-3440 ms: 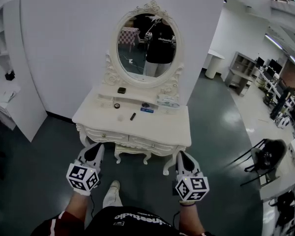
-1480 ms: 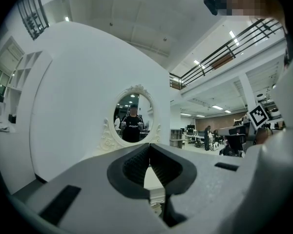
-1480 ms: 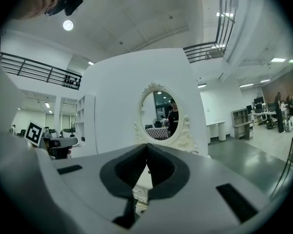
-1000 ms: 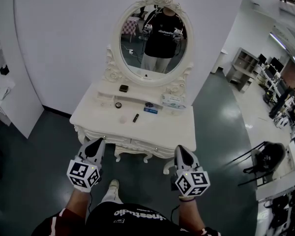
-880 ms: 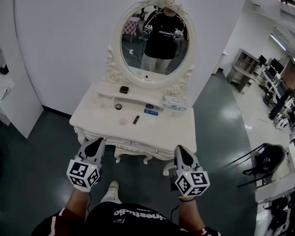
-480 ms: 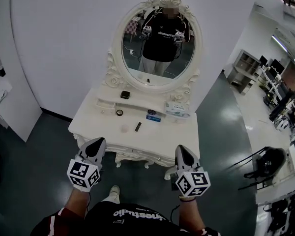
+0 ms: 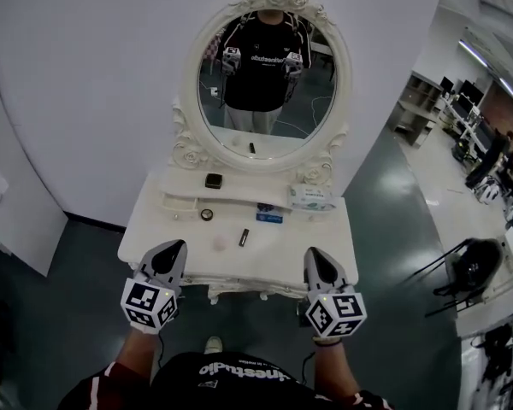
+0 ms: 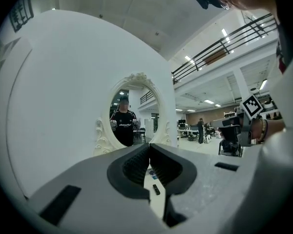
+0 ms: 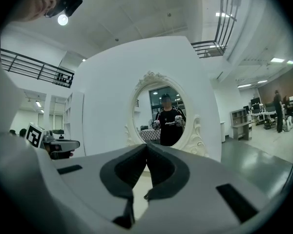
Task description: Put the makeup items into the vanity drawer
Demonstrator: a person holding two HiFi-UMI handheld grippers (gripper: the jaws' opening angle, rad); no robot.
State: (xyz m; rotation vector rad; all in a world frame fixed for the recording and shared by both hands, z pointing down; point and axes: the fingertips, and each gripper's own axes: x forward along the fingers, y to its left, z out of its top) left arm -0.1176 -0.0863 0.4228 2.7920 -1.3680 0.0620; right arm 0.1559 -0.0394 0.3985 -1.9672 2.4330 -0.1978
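Left gripper (image 7: 173,248): my jaws are closed tip to tip with nothing between them, held just short of the near edge of the vanity table (image 7: 321,242). On the table, left to right, every makeup item I can see lies out in the open: a small round jar (image 7: 207,214), a dark square compact (image 7: 213,180) on the raised shelf behind it, a pale pink round piece (image 7: 220,243), a dark lipstick tube (image 7: 244,237) and a blue flat item (image 7: 270,218). A tissue box (image 7: 311,197) stands at the far right. I cannot make out the drawer front under the table edge; nothing stands pulled out. Right gripper (image 7: 313,254): also closed and empty. In my judgement nothing is stowed; opening the drawer and all the placing remain.
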